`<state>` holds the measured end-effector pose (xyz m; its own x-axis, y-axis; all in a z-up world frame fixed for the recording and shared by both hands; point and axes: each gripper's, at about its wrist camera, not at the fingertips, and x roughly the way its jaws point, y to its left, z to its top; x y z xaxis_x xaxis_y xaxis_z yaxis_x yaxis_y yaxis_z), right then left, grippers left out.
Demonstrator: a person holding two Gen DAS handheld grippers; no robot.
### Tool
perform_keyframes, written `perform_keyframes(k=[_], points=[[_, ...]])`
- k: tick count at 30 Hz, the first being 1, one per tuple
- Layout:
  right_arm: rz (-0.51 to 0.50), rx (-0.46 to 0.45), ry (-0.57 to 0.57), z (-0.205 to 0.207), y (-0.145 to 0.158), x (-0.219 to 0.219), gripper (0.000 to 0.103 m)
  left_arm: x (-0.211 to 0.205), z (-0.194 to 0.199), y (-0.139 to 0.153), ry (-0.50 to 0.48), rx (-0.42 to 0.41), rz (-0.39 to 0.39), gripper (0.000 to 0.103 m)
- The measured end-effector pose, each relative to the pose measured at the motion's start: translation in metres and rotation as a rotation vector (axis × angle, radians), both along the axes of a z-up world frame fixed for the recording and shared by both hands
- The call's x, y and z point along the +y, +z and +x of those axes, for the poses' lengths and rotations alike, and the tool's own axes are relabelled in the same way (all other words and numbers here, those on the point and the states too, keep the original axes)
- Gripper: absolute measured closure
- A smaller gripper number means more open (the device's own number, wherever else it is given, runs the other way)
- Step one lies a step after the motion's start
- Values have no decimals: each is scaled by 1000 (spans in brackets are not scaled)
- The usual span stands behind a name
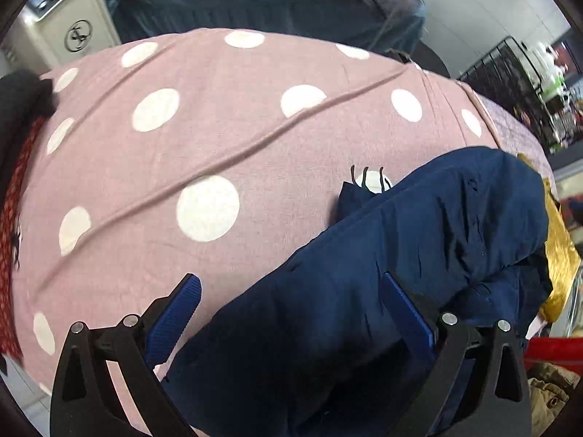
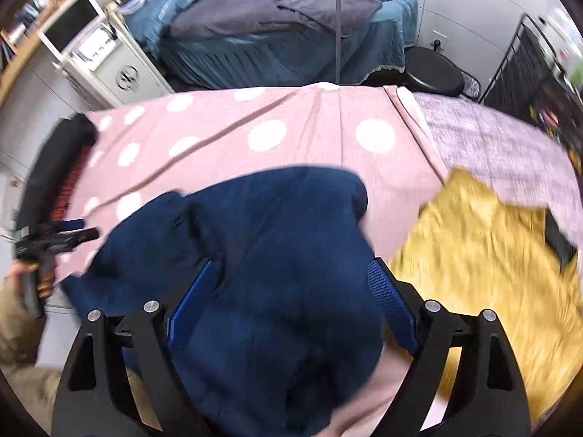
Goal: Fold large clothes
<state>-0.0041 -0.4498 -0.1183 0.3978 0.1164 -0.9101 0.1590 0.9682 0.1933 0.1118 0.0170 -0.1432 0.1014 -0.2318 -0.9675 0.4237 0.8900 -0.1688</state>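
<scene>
A navy blue garment point(image 1: 419, 255) lies bunched on a pink sheet with white dots point(image 1: 218, 127). My left gripper point(image 1: 291, 291) is open; its right finger rests on the navy cloth and its left finger is over the pink sheet. In the right wrist view the navy garment point(image 2: 277, 255) fills the space between the jaws of my right gripper point(image 2: 291, 284), which is open around the cloth. The left gripper point(image 2: 69, 236) shows at the far left of that view, at the garment's left end.
A yellow garment point(image 2: 484, 273) lies to the right on the pink sheet point(image 2: 309, 134) and a lilac cover point(image 2: 492, 138). A dark and red garment point(image 1: 14, 189) lies at the left edge. Behind stand a blue-grey bed point(image 2: 291, 18), a white cabinet point(image 2: 120, 69) and a black rack point(image 2: 528, 69).
</scene>
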Motion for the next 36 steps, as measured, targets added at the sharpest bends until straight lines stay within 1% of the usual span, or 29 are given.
perform_keyframes(k=[1, 3, 4, 6, 7, 8, 9, 10, 11, 12, 13, 15, 18, 19, 21, 22, 23, 24, 25, 27, 28, 29, 31, 32, 33, 34, 36], points=[[-14, 15, 0, 14, -8, -1, 19, -5, 3, -7, -23, 35, -9, 7], [-85, 83, -53, 47, -34, -14, 19, -11, 2, -22, -71, 88, -19, 7], [-79, 103, -71, 54, -43, -17, 19, -18, -2, -33, -105, 103, 3, 7], [-16, 147, -127, 73, -73, -33, 19, -25, -10, -48, -149, 126, 22, 7], [-4, 168, -151, 70, -81, -39, 19, -30, -17, -56, -170, 144, 25, 7], [21, 194, -161, 72, -95, -35, 28, -36, -26, -61, -187, 143, 20, 8], [33, 206, -134, 72, -102, -26, 39, -40, -32, -62, -199, 132, 13, 8], [-7, 209, -105, 71, -103, -14, 51, -43, -39, -64, -212, 121, 1, 9], [-105, 198, -53, 70, -102, 2, 56, -44, -44, -64, -219, 121, -11, 20], [-158, 183, -15, 68, -100, 14, 66, -43, -46, -64, -213, 127, -23, 34], [-168, 162, 1, 64, -94, 22, 74, -41, -46, -62, -200, 133, -35, 38], [-152, 121, 1, 55, -79, 27, 79, -35, -45, -51, -179, 125, -55, 65], [-89, 36, -8, 38, -41, 27, 83, -25, -48, -24, -155, 68, -83, 84], [-74, 20, -9, 35, -34, 28, 83, -21, -51, -8, -146, 29, -89, 85], [-27, -47, -8, 19, 0, 28, 84, -8, -54, 22, -113, -62, -76, 89], [-1, -82, -8, 10, 18, 30, 84, 5, -52, 43, -68, -114, -78, 89], [25, -114, -5, 6, 31, 34, 85, 17, -50, 60, -21, -147, -93, 90], [41, -137, 1, 3, 42, 37, 85, 38, -46, 86, 57, -196, -122, 91], [62, -172, 11, -5, 58, 40, 86, 56, -43, 105, 113, -233, -144, 91], [143, -270, 35, -23, 98, 45, 86, 94, -35, 140, 226, -298, -187, 91], [172, -314, 48, -28, 115, 47, 87, 110, -33, 156, 279, -334, -192, 91], [187, -349, 59, -32, 129, 48, 87, 122, -33, 169, 317, -368, -195, 91], [256, -450, 83, -40, 167, 47, 88, 152, -33, 199, 400, -433, -235, 91], [282, -489, 86, -43, 180, 45, 88, 168, -33, 213, 440, -475, -242, 91], [328, -541, 86, -46, 197, 39, 89, 175, -29, 222, 464, -498, -245, 91], [359, -573, 77, -47, 207, 34, 89, 194, -29, 235, 511, -531, -263, 91], [468, -649, 10, -48, 224, 7, 89, 222, -34, 255, 594, -582, -299, 91]])
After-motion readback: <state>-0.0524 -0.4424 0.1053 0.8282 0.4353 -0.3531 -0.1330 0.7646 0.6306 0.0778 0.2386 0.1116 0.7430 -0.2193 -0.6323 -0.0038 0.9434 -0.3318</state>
